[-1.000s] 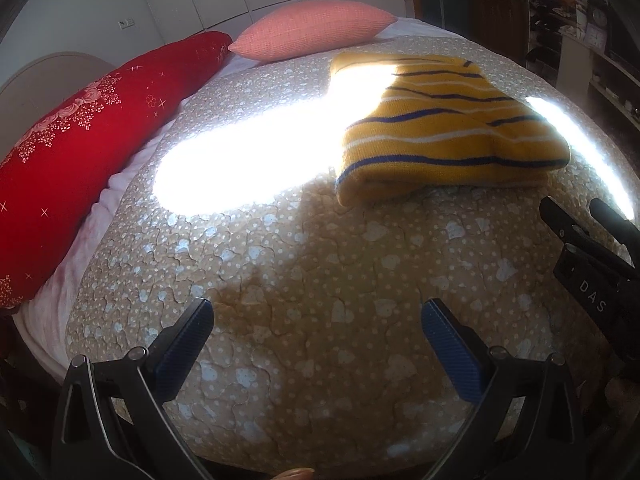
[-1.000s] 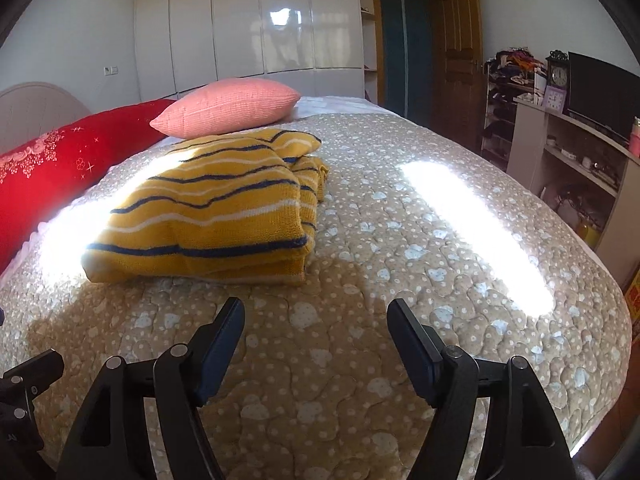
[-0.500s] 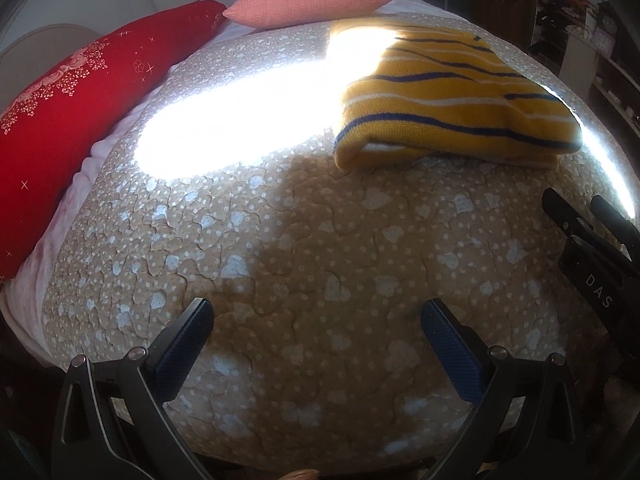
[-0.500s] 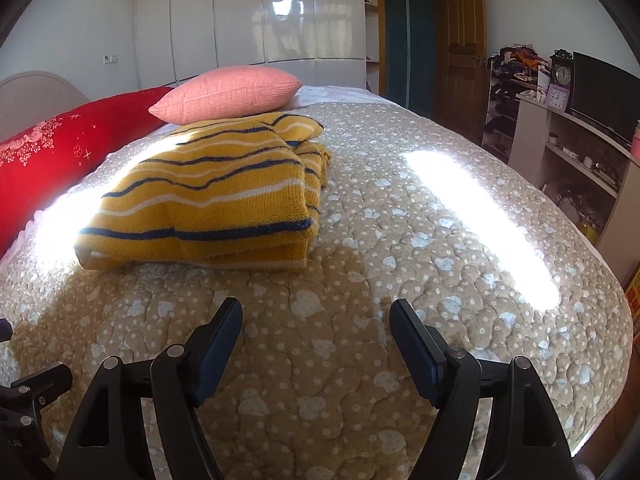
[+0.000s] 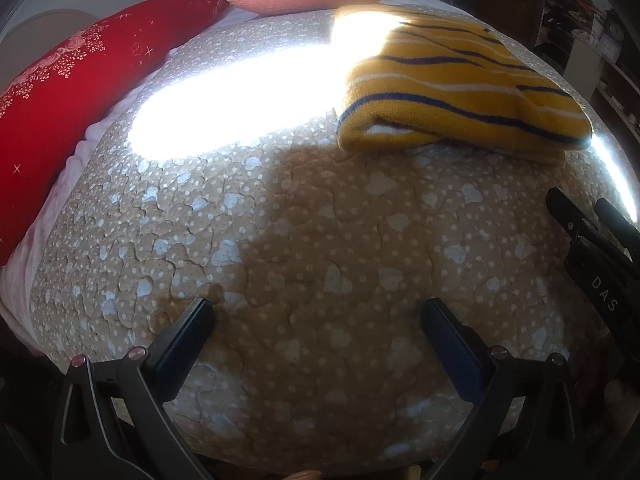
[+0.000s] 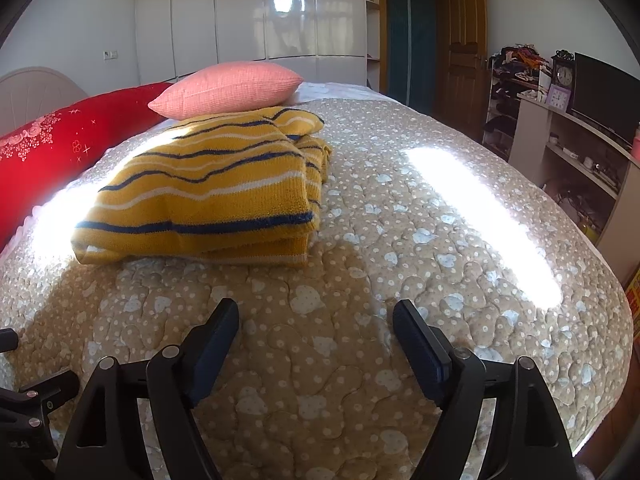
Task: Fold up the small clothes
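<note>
A yellow knit sweater [image 6: 208, 196] with blue and white stripes lies folded in a neat stack on the beige quilted bedspread [image 6: 360, 240]. In the left wrist view the sweater [image 5: 452, 92] lies ahead to the upper right. My left gripper [image 5: 316, 320] is open and empty, above the bedspread [image 5: 280, 220] well short of the sweater. My right gripper [image 6: 316, 320] is open and empty, a short way in front of the sweater's near edge. The right gripper's body shows at the right edge of the left wrist view [image 5: 600, 264].
A long red pillow [image 5: 60, 100] lies along the bed's left side and a pink pillow [image 6: 228, 88] sits behind the sweater. A shelf unit with a clock and TV [image 6: 580, 120] stands right of the bed. White wardrobes [image 6: 260, 12] and a wooden door [image 6: 460, 40] are behind.
Both grippers have drawn back toward the bed's near edge and the views have tilted; the sweater stays folded in place. Both stay open.
</note>
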`<action>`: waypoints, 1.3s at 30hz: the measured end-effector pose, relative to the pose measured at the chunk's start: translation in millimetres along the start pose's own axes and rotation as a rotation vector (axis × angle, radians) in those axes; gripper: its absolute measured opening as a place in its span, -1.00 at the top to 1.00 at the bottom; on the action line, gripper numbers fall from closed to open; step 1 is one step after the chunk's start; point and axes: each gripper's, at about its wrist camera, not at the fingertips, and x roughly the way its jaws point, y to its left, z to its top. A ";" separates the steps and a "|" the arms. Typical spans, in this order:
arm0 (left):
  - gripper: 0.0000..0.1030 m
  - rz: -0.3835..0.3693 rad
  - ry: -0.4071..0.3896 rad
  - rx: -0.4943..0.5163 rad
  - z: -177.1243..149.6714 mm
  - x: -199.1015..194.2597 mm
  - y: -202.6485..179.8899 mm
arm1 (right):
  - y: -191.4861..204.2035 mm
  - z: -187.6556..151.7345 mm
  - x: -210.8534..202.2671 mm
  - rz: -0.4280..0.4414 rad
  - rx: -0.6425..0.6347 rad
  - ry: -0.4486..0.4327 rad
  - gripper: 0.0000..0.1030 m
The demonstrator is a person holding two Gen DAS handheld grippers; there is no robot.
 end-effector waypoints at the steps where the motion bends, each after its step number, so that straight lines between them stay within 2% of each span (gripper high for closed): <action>1: -1.00 -0.002 0.002 -0.003 -0.2 0.5 0.1 | -0.2 0.0 0.0 0.001 0.000 0.001 -0.64; 7: -1.00 -0.015 0.023 -0.021 2.3 5.6 6.3 | 0.2 -1.1 0.8 -0.001 0.000 0.004 -0.69; 39: -1.00 -0.005 0.017 -0.022 -0.3 9.0 5.2 | 3.8 -4.4 8.2 -0.010 -0.024 0.011 -0.83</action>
